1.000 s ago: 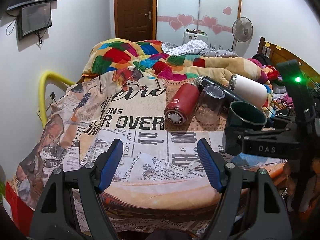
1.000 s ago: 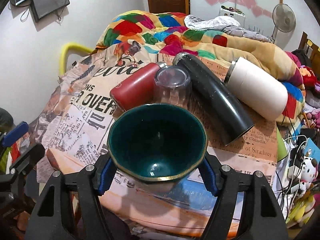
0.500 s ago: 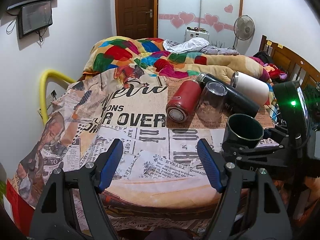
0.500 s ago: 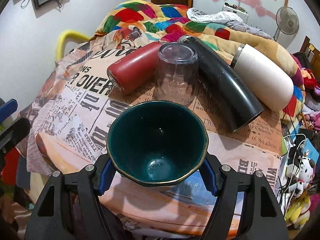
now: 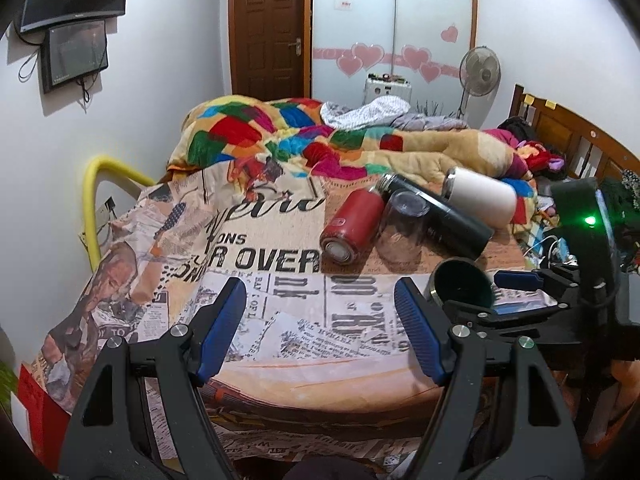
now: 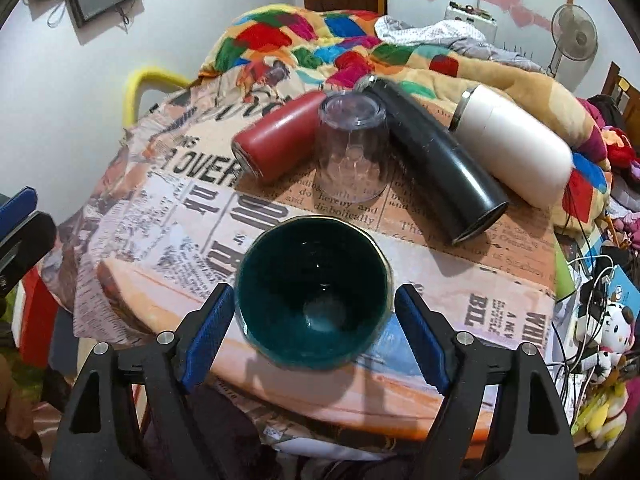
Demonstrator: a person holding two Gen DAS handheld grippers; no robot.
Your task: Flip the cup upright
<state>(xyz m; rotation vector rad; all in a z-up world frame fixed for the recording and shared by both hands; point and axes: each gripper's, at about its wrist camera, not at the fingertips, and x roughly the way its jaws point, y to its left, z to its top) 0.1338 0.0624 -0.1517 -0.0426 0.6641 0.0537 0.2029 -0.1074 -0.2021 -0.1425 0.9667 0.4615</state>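
1. A second ago my right tongs (image 6: 315, 322) pinched the green cup (image 6: 314, 294) by its sides; now the blue pads stand apart from it, a gap on each side.
2. The cup has gone from held above the newspaper-print cloth (image 6: 192, 216) to standing mouth-up on it.
3. My left tongs (image 5: 320, 326) have drawn back a little, seeing the cup (image 5: 460, 286) lower and smaller.

White walls (image 5: 168, 60) enclose a bedroom with a brown wooden door (image 5: 269, 28) and a frosted wardrobe panel (image 5: 392, 20) stuck with pink hearts. A bed (image 5: 448, 148) with a colourful patchwork quilt (image 5: 256, 128) fills the back, a standing fan (image 5: 479, 72) and wooden headboard (image 5: 568, 136) at right, a dark screen (image 5: 75, 54) on the left wall.
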